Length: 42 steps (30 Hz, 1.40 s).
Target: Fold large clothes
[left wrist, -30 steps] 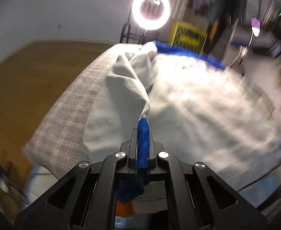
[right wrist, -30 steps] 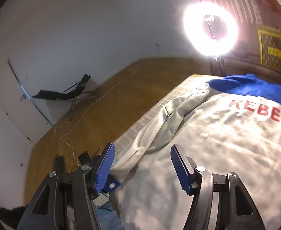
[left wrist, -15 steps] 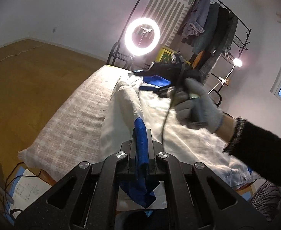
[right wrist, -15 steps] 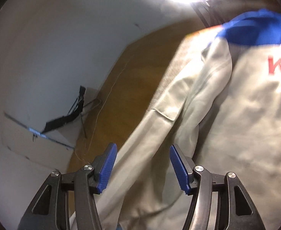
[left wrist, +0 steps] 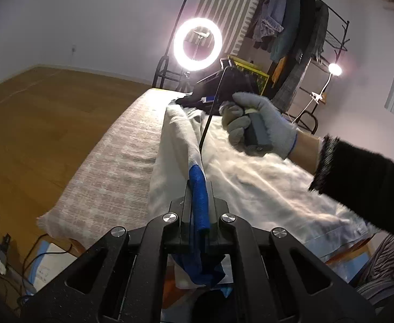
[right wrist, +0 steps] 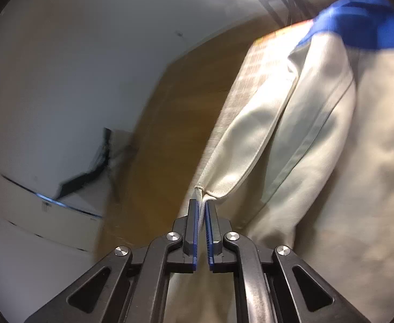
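A cream jacket (left wrist: 264,183) with a blue collar (right wrist: 358,18) and red lettering lies spread on a checked blanket (left wrist: 121,161). My left gripper (left wrist: 198,188) is shut on the sleeve's blue ribbed cuff (left wrist: 200,204), holding it a little above the blanket. The sleeve runs away from it as a raised ridge. Farther up that sleeve a gloved hand (left wrist: 259,123) holds my right gripper (right wrist: 202,204). Its jaws are closing tight on a thin folded edge of the cream sleeve (right wrist: 240,161), and the pads press on the fabric.
A lit ring light (left wrist: 197,44) stands past the far end of the blanket, with a yellow crate (left wrist: 253,72) and a rack of hanging clothes (left wrist: 291,32) beside it. Wooden floor (left wrist: 35,123) lies left. Cables and papers (left wrist: 46,263) sit below the near corner.
The right gripper swung down onto the sleeve and went from wide open to shut on its fabric. The left gripper kept the cuff and rose slightly.
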Each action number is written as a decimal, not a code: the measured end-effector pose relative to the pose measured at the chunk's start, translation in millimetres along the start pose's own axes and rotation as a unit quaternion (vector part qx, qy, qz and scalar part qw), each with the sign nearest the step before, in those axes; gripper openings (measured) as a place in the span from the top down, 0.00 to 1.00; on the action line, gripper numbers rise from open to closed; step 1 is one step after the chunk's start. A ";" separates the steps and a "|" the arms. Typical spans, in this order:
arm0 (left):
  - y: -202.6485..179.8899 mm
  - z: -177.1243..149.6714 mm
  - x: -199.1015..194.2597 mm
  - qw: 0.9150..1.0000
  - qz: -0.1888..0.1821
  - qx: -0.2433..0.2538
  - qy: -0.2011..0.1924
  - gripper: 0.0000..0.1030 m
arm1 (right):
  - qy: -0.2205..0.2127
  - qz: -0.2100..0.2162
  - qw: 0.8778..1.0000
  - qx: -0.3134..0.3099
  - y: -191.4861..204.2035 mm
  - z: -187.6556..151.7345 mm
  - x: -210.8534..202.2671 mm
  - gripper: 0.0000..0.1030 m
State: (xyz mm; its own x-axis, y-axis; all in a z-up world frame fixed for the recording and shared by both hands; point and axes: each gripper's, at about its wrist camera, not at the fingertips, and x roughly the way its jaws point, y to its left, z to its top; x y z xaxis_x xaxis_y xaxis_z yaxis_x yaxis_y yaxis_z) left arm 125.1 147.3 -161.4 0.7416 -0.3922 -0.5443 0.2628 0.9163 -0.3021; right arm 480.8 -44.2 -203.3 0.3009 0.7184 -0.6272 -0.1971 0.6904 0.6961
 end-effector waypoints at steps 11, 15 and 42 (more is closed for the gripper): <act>-56.9 -26.7 4.4 0.995 -0.065 0.062 0.039 0.98 | -0.052 -0.078 0.992 -0.082 17.9 -13.0 -115.0 1.00; -84.5 -46.3 12.8 0.990 -0.094 0.078 0.068 0.98 | -0.048 -0.117 0.990 -0.064 -12.3 -35.0 -145.2 1.00; -1.0 -101.7 9.4 0.972 -0.105 -0.176 0.113 0.60 | -0.087 -0.074 0.981 -0.159 51.1 -181.5 -321.4 0.64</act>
State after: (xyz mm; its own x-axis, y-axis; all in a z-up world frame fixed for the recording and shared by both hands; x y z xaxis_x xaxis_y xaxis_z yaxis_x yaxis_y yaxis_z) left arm 69.0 134.4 -245.8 0.5292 -0.6117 -0.5880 0.1361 0.7452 -0.6528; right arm 204.6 -224.3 -29.5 0.4968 0.6015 -0.6256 -0.4125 0.7979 0.4396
